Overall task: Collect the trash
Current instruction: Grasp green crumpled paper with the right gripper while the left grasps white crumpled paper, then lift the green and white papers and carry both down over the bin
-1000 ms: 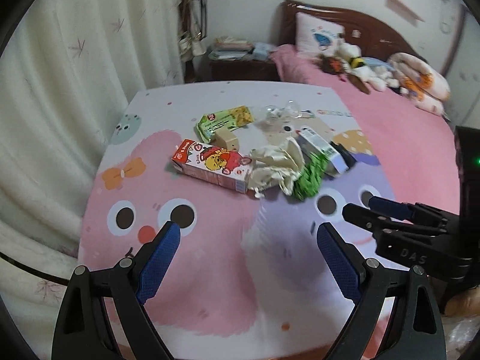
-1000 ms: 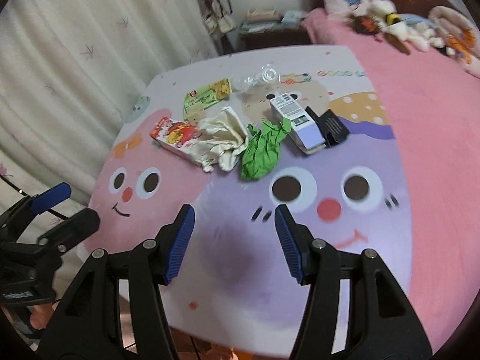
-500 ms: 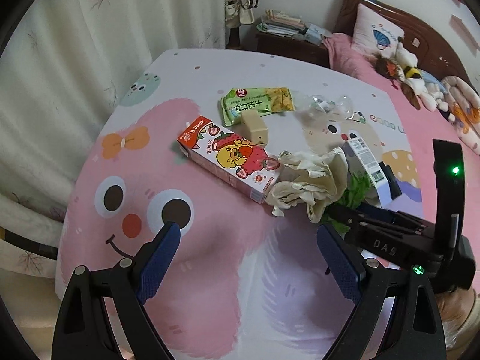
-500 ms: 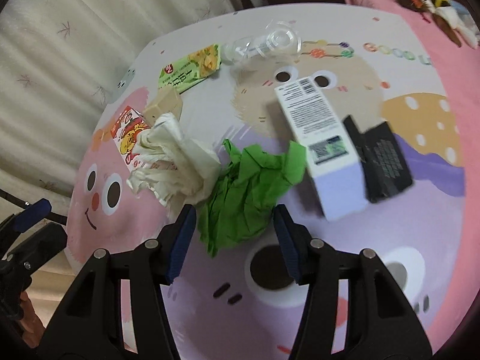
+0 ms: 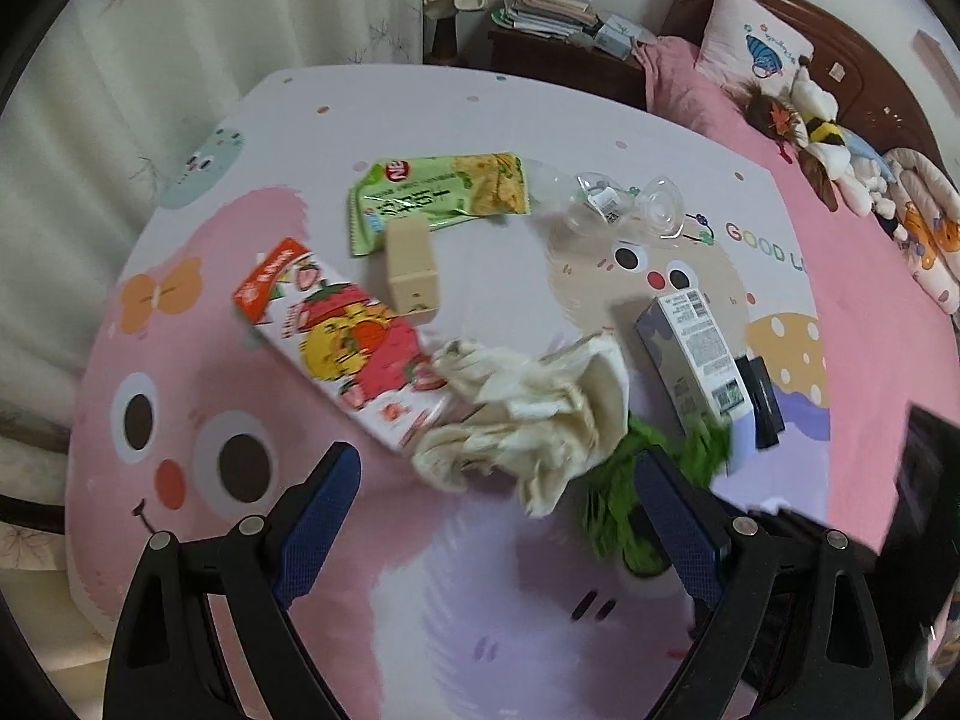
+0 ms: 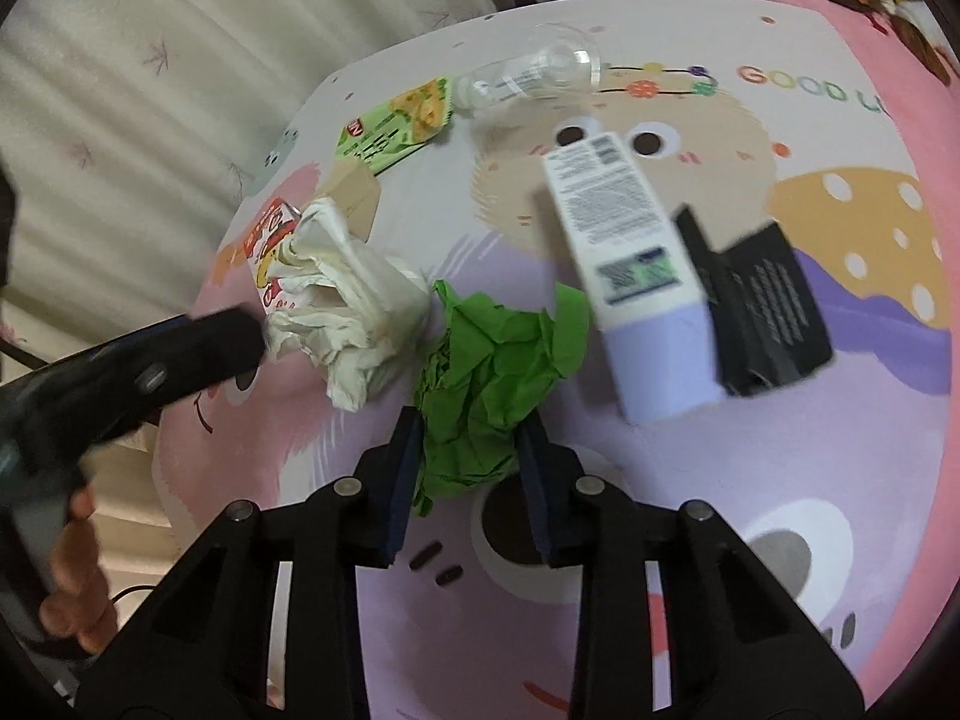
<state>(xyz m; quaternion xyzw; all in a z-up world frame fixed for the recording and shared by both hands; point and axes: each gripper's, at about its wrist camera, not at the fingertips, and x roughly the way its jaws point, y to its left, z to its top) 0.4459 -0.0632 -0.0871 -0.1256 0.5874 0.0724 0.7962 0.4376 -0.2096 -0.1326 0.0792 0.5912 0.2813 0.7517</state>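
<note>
Trash lies on a cartoon-print table. My right gripper (image 6: 471,450) has its jaws around the near part of a crumpled green paper (image 6: 492,360), closing on it; the paper still rests on the table. My left gripper (image 5: 498,498) is open just short of a crumpled cream paper (image 5: 528,414), which also shows in the right wrist view (image 6: 348,288). The green paper (image 5: 624,492) lies beside the left gripper's right finger. The left gripper's body (image 6: 120,372) shows at the left of the right wrist view.
A strawberry carton (image 5: 342,342), a small beige box (image 5: 411,267), a green snack wrapper (image 5: 438,195), a clear plastic bottle (image 6: 528,69), a white-and-lilac box (image 6: 630,264) and a black box (image 6: 762,306) lie on the table (image 5: 420,600). Curtains hang left; a bed stands right.
Both grippers moved forward to the pile. The right jaws narrowed around the green paper. The left gripper stayed open and came up to the cream paper.
</note>
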